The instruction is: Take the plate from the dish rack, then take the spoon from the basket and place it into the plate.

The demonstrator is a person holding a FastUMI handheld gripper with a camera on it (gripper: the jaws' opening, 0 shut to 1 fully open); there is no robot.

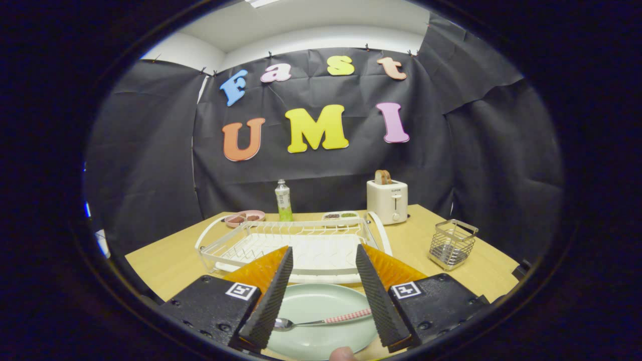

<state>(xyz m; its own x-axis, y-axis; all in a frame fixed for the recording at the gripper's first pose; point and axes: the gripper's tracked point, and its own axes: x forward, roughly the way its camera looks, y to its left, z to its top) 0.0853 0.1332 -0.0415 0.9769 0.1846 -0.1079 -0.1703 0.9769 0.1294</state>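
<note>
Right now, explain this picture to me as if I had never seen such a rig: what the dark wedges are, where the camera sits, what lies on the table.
The camera rides on a hand-held gripper and looks forward along its two dark fingers, which stand open and hold nothing. Between them a pale green plate lies on the wooden table, with a spoon resting in it. Beyond the fingers stands a white dish rack; to its right is a wire basket. Further back are a toaster and a bottle.

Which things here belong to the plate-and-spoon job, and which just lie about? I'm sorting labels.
Job: plate, spoon lying in it, dish rack, basket, tongs open above the plate.
Lying about: toaster, green bottle, pink dish, white tray.
</note>
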